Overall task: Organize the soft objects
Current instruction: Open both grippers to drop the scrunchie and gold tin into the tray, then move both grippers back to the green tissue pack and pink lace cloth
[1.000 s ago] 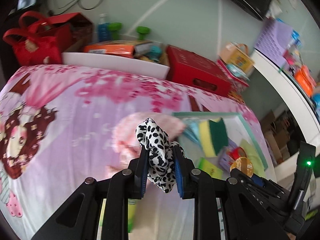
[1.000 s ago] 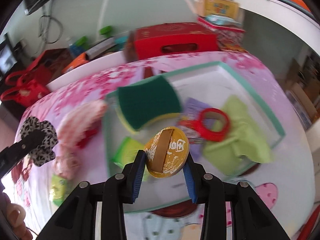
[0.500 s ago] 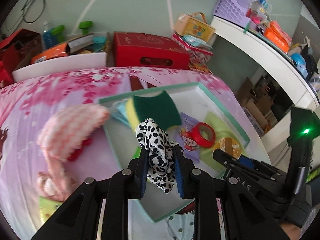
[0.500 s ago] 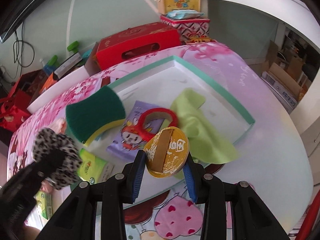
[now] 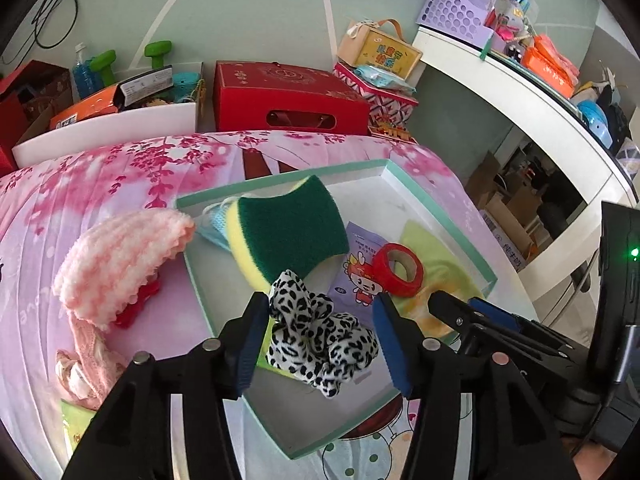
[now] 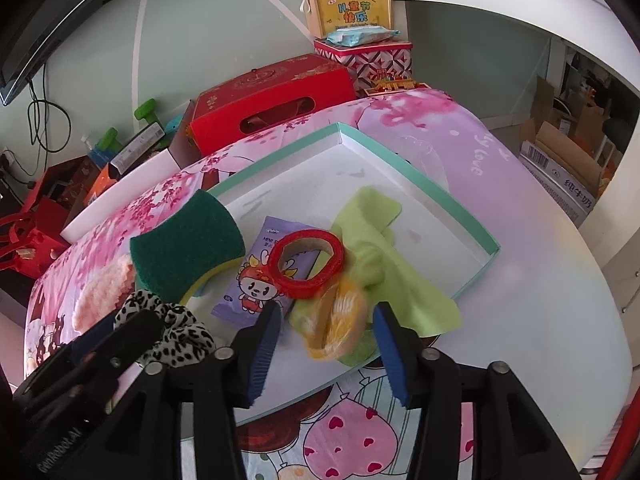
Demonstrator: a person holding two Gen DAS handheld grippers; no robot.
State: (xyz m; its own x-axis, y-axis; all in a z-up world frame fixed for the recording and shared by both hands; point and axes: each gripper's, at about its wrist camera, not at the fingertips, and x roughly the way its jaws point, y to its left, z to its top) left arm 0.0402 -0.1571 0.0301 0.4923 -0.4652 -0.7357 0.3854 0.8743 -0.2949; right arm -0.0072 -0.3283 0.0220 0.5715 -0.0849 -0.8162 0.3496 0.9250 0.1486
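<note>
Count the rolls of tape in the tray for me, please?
2: the red tape roll lies on the purple packet, and the gold tape roll, blurred, is on the green cloth.

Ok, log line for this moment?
left gripper: open | leopard scrunchie: released in tray | right gripper: open | gold disc: dropping

Right gripper point(image 6: 326, 350) spread wide; blurred gold disc point(image 6: 336, 320) between, over tray point(image 6: 476, 236).

From my left cam the leopard-print scrunchie point(image 5: 320, 340) sits bunched up in the teal-rimmed tray point(image 5: 440, 208), near its 7 o'clock corner. The green-and-yellow sponge point(image 5: 288, 232) is touching it at 11 o'clock, tilted up. On my right cam the lime cloth point(image 6: 384, 264) lies crumpled at 3 o'clock, blurry gold disc point(image 6: 336, 320) on its near edge.
</note>
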